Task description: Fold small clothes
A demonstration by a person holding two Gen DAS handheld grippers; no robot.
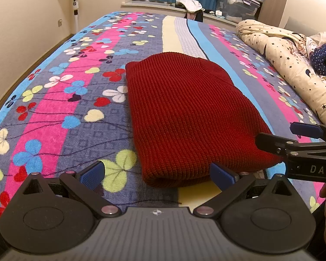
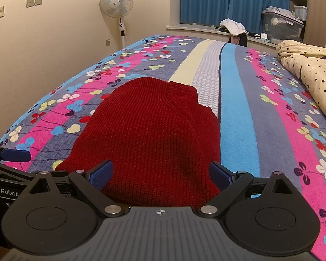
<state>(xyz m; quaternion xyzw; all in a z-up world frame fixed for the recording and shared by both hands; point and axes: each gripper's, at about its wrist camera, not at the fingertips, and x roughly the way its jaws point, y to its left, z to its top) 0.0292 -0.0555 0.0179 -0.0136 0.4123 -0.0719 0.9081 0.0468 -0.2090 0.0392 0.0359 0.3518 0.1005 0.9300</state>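
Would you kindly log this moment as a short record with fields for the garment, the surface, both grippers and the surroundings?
garment: red knit hat, lying flat
surface: floral striped blanket on a bed
left gripper: open, at the hat's near edge, holding nothing
right gripper: open, fingers either side of the hat's near edge
surroundings: star-print quilt bunched at right; standing fan; blue curtains

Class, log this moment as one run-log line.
left gripper: open, empty | right gripper: open, empty | red knit hat: flat on bedspread, near edge between both
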